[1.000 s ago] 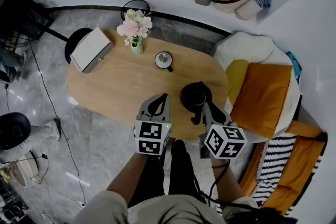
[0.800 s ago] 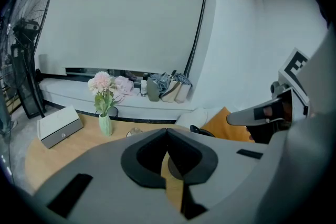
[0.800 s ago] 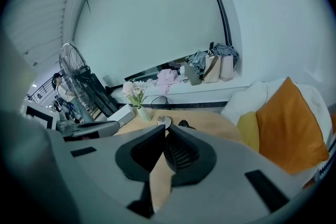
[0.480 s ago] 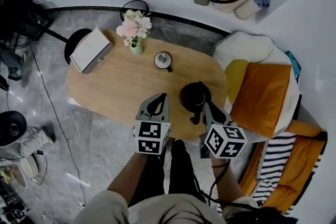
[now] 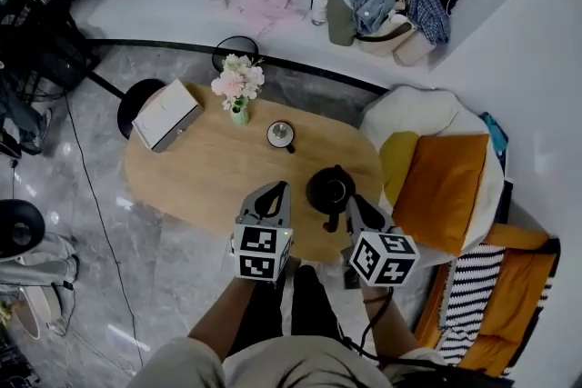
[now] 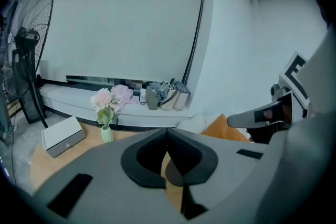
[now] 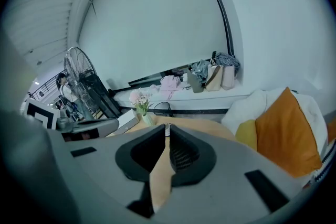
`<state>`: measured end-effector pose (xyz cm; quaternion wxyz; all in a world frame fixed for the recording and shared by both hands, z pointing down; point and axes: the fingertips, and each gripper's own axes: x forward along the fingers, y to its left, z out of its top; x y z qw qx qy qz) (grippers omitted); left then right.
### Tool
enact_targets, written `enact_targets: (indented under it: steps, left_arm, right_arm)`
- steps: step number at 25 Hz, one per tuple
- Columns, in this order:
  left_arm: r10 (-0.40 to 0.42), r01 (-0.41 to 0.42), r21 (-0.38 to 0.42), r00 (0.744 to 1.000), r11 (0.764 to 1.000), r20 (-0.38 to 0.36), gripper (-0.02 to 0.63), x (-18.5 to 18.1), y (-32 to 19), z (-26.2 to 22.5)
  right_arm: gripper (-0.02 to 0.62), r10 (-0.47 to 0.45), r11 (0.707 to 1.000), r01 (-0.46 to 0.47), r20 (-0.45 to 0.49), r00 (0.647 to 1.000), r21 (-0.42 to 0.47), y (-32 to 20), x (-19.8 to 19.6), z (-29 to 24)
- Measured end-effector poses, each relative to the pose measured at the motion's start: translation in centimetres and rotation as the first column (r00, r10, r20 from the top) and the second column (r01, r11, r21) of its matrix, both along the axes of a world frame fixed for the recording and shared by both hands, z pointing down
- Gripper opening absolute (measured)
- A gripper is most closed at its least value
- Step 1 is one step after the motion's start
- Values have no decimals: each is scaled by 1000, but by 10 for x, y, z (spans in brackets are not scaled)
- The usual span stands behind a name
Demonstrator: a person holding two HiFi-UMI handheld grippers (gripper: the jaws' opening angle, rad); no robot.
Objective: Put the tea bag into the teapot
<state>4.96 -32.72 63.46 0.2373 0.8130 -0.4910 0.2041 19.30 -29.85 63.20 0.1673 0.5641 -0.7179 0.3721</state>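
A black teapot stands on the oval wooden table, near its front right edge. No tea bag shows in any view. My left gripper hovers over the table's front edge, left of the teapot, and its jaws meet at the tips, shut with nothing between them. Close by the teapot's front right side my right gripper is held the same way, jaws together and nothing held. A small lidded cup sits beyond the teapot.
A vase of pink flowers and a white box stand at the table's far left. To the right is a white chair with an orange cushion. Clothes and bags lie on the window ledge. A fan stands at the left.
The head view has shifted, so the table sits lower and smaller in frame. Both grippers keep the same places by the teapot.
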Motion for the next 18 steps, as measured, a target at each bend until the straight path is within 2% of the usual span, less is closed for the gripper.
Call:
enact_targets:
  steps: [9,18]
  left_arm:
    - [-1,5,85,999,996,-53,17,3,4,-67]
    - [18,3,211,995,978,-97,17,18,-2,-134]
  right_arm:
    - [37,25,995,-23,-17,1000,93,9,11,-59]
    - [35,75,969,-70,-11,997,236,4,34,-125]
